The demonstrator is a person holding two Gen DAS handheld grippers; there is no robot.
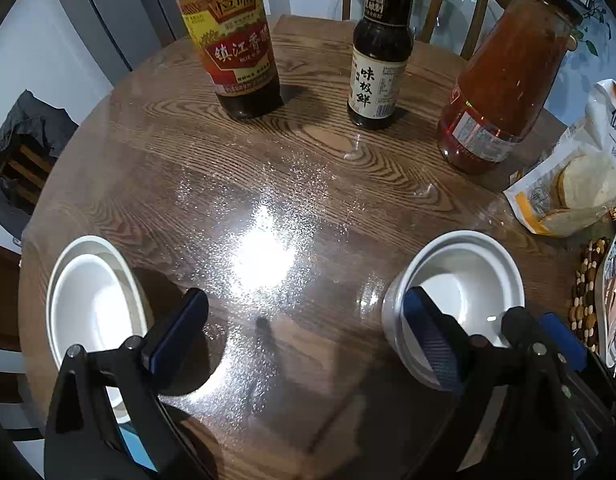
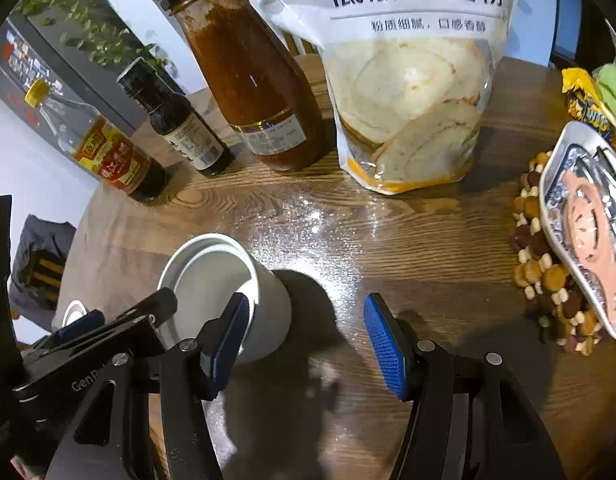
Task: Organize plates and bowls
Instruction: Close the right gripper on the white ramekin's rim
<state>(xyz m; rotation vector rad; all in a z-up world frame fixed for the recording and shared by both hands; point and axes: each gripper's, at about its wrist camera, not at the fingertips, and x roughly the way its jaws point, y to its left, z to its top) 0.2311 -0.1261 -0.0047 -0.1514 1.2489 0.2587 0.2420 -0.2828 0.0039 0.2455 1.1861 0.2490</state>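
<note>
Where left gripper (image 1: 306, 334) blocks it, left bowl (image 1: 92, 300) partly hidden.

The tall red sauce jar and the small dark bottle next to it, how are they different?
The red sauce jar is taller and much fatter than the small dark bottle. The jar is clear glass, so its orange-red sauce shows; the bottle looks almost black. The bottle's label is white with big black characters; the jar's label is a low band near its base. Both stand upright on the wooden table, lids on.
</note>
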